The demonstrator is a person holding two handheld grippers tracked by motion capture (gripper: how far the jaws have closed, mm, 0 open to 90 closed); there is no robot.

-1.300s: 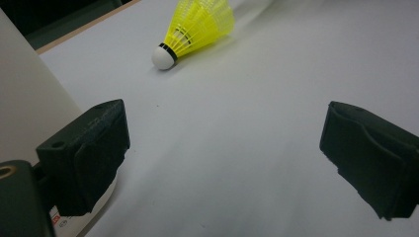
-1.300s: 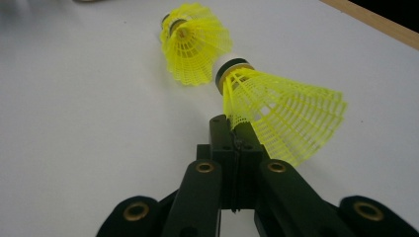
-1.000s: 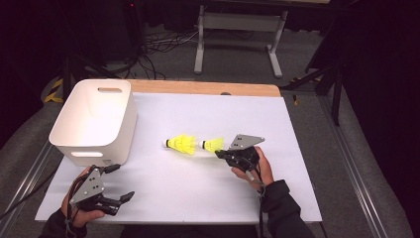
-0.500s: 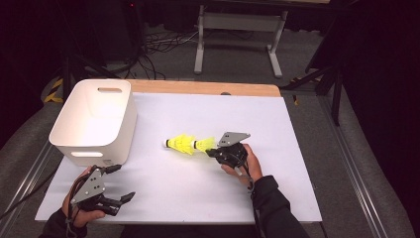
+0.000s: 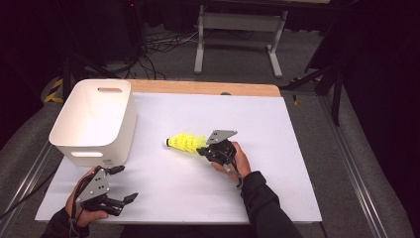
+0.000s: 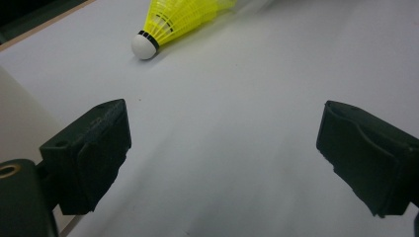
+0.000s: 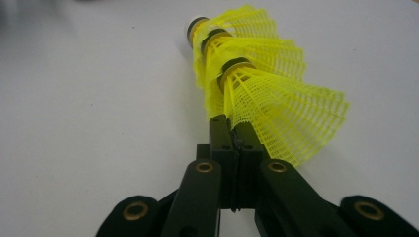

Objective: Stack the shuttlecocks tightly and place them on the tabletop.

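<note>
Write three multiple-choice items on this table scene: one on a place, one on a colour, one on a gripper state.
1. Where does the white bin stand?
A. far right corner
B. left side of the table
C. on the floor

2. What colour are the stacked shuttlecocks?
A. yellow
B. red
C. blue

3. How do the left gripper jaws stand?
A. shut on a shuttlecock
B. shut on nothing
C. wide open

Key: 1 B, the high view shows it at the left. 2 A, their net skirts are bright yellow. 3 C, bare table shows between the jaws.
</note>
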